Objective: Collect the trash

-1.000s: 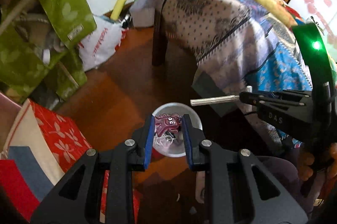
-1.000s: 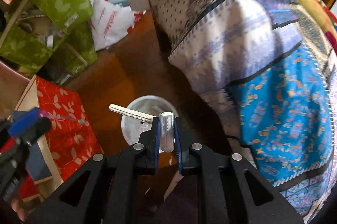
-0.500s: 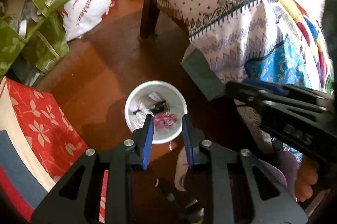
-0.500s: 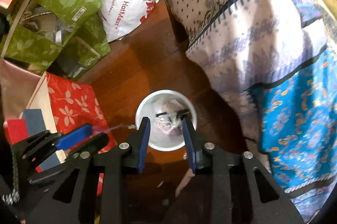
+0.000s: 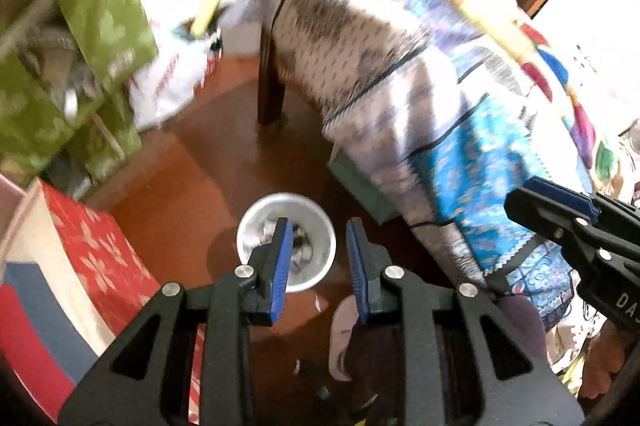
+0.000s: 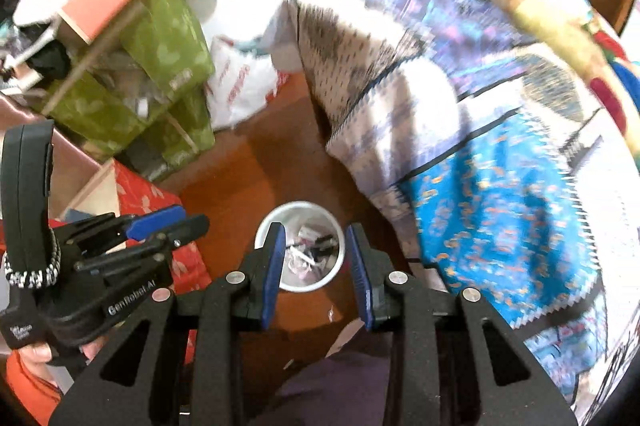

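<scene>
- Underfoot, a red-brown wooden floor [image 5: 192,186] fills the middle of both views, with a white bin [image 5: 286,241] standing on it at about six o'clock from the dark bed leg [image 5: 271,86].
- A bed draped in patterned cloth [image 5: 400,94] (white dotted, then bright blue) takes the two-to-four o'clock side; green bags [image 5: 108,18] and a white printed bag [image 5: 168,86] pile up at ten o'clock, and a red flowered box [image 5: 100,258] sits at eight o'clock.
- Both grippers point steeply down at the bin. The left gripper [image 5: 316,258] has its blue pads apart with nothing between them, and so has the right gripper [image 6: 316,266].
- The trash [image 6: 308,254] lies inside the bin: crumpled scraps and a dark stick-like piece; the single items are too blurred to name.
- Both views are smeared by motion, so the print on the bags cannot be read. The right gripper is cut off at the left view's three o'clock edge; an orange sleeve [image 6: 24,390] is clipped at the right view's seven o'clock corner.
- A second ago the left gripper had a purple toy-like scrap between its pads and the right one clamped a small clear tube; both now lie dropped, and the right jaws have just been opening. The bin looks smaller, as both tools sit higher above it.
</scene>
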Available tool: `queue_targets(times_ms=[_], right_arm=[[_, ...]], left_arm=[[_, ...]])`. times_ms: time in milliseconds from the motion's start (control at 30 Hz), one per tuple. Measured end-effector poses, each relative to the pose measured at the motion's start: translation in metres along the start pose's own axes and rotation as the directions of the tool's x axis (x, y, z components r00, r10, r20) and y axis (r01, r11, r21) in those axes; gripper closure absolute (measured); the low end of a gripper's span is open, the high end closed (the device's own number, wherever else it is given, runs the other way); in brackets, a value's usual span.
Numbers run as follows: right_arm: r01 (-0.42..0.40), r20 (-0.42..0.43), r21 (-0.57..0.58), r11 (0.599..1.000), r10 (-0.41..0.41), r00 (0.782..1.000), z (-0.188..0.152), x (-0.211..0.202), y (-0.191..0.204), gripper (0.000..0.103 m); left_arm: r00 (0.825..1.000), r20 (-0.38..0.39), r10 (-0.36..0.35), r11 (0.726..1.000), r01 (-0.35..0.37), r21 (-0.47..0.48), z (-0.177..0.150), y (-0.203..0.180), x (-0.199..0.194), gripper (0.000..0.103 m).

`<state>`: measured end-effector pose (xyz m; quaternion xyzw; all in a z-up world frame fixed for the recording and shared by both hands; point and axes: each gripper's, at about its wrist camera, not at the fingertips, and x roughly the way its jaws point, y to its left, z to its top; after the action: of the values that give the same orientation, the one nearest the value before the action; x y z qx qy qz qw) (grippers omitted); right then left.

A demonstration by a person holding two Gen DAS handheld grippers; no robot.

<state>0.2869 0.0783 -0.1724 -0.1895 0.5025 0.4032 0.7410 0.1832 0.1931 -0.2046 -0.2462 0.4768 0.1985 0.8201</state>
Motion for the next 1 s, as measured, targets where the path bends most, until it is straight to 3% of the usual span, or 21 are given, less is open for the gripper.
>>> queue_targets(times_ms=[200, 333, 533, 633, 700, 733, 833, 900, 1000], right_arm=[[0.028, 0.163, 0.066, 0.997, -0.039, 0.986, -0.025, -0.087, -0.003, 0.074], [0.067, 0.291, 0.120, 0.991, -0.099, 0.952, -0.051, -0.144, 0.000, 0.074], [0.115, 0.473, 0.247, 0.962, -0.223, 0.852, -0.106, -0.227, 0.006, 0.074], [0.153, 0.531, 0.331, 0.931, -0.318, 0.785, -0.138, -0.255, 0.012, 0.062], [0.191, 0.555, 0.366, 0.911, -0.379, 0.740, -0.155, -0.266, 0.019, 0.060], [0.217, 0.559, 0.379, 0.900, -0.409, 0.721, -0.162, -0.271, 0.024, 0.060], [0.253, 0.558, 0.410, 0.876, -0.461, 0.690, -0.179, -0.277, 0.037, 0.059], [0.270, 0.559, 0.427, 0.863, -0.487, 0.671, -0.189, -0.280, 0.045, 0.056], [0.306, 0.564, 0.447, 0.840, -0.531, 0.633, -0.199, -0.283, 0.055, 0.029]], left_arm=[[0.980, 0.194, -0.039, 0.992, 0.015, 0.123, -0.004, -0.034, -0.090, 0.076], [0.946, 0.290, -0.145, 0.975, 0.086, 0.205, -0.015, -0.057, -0.147, 0.076], [0.868, 0.410, -0.282, 0.920, 0.124, 0.372, -0.048, -0.087, -0.217, 0.071], [0.835, 0.427, -0.347, 0.892, 0.153, 0.425, -0.067, -0.093, -0.237, 0.069], [0.813, 0.442, -0.380, 0.874, 0.159, 0.458, -0.080, -0.097, -0.250, 0.069], [0.803, 0.450, -0.391, 0.868, 0.160, 0.470, -0.086, -0.098, -0.255, 0.065], [0.779, 0.478, -0.406, 0.861, 0.151, 0.486, -0.104, -0.098, -0.267, 0.038], [0.768, 0.486, -0.416, 0.855, 0.149, 0.496, -0.115, -0.096, -0.273, 0.035], [0.762, 0.499, -0.412, 0.848, 0.119, 0.517, -0.131, -0.094, -0.280, 0.019]])
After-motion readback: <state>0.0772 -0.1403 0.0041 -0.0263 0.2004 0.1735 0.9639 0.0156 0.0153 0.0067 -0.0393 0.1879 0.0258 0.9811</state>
